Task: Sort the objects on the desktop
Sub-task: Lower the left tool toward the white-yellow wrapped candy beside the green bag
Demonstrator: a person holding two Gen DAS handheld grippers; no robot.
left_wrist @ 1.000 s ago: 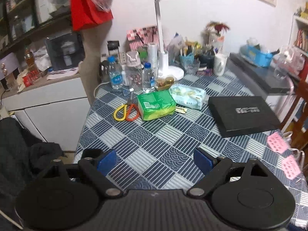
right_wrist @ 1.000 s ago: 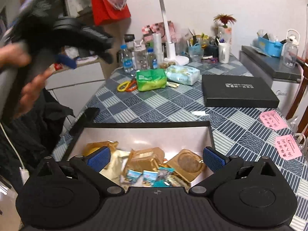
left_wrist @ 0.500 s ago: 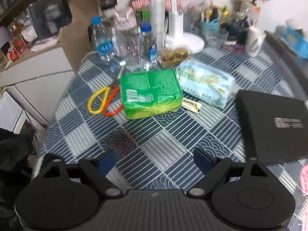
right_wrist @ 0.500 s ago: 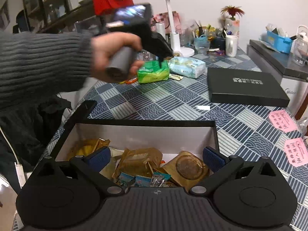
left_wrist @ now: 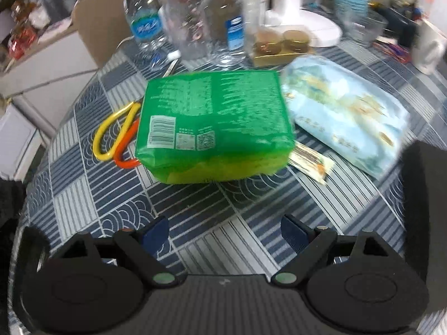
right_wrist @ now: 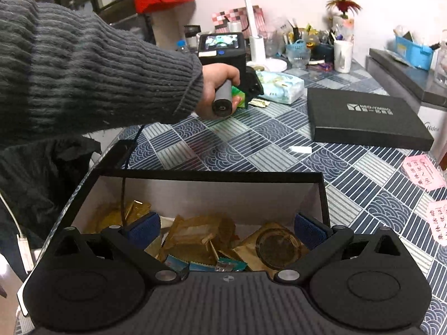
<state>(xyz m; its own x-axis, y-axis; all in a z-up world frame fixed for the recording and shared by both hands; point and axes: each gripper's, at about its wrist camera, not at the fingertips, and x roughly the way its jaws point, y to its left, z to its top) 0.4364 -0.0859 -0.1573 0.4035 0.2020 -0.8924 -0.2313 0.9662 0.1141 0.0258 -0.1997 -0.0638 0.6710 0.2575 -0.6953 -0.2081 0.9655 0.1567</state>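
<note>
A green tissue pack lies on the patterned tablecloth, straight ahead of my open, empty left gripper, a short way off. A pale blue tissue pack lies to its right, yellow and orange scissors to its left, and a small sachet at its right corner. My right gripper is open and empty above an open black box holding several snack packets. The right wrist view shows the left gripper's body in a hand, over the green pack.
Water bottles, a lamp base and two small jars stand behind the packs. A flat black box lid lies at right, pink notes near the right edge. Cups and pen holders crowd the far side.
My left gripper has moved forward and down towards the green pack, which now looms large. My right gripper has stayed over the open box.
</note>
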